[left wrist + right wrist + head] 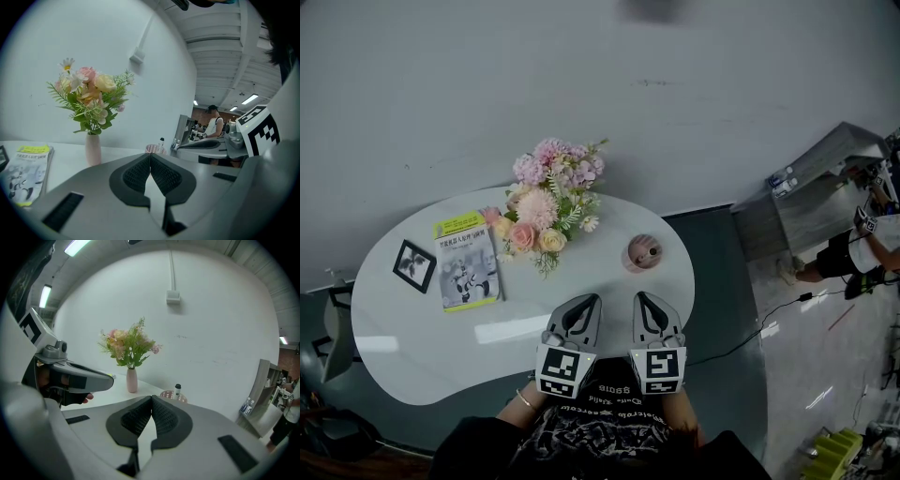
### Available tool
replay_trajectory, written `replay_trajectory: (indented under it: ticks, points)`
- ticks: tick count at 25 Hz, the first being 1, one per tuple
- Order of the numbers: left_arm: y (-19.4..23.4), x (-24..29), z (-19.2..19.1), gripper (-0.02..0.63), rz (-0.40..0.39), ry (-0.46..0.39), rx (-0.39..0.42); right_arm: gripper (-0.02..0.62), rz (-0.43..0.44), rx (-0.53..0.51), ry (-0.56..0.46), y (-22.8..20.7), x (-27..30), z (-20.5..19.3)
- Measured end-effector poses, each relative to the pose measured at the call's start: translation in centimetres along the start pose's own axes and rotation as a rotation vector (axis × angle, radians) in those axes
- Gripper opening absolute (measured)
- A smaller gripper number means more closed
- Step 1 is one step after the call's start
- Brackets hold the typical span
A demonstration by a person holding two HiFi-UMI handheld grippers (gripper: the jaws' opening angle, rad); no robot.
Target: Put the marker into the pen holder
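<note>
White curved worktop (pixel 412 328) stood against a pale wall (pixel 694 103), with grey floor (pixel 722 281) around it. The left claw (pixel 587 302) and right claw (pixel 643 298) hung side by side over its near edge, both with jaws closed together and empty. The pink pen holder (pixel 641 254) sat just ahead of the right claw. The marker (pixel 177 389) stood inside it, long axis upright, dark end up. Flowers (pixel 548 192) were ahead of the left claw, and a magazine (pixel 469 262) lay further left.

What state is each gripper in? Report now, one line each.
Left gripper: closed, jaws together, holding nothing.
Right gripper: closed, jaws together, holding nothing.
</note>
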State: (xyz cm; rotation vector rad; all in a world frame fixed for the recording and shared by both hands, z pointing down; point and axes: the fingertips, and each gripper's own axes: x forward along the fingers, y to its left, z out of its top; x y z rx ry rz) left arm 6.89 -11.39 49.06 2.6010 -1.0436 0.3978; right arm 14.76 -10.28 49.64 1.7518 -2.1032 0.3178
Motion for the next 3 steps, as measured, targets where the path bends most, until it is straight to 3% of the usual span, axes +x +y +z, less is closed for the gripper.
replay_trajectory:
  ticks: [3]
  points:
    - [-0.02,-0.07,-0.09,0.023,0.004,0.002,-0.003,0.027,-0.010,-0.008,-0.014,-0.25,-0.09,0.20]
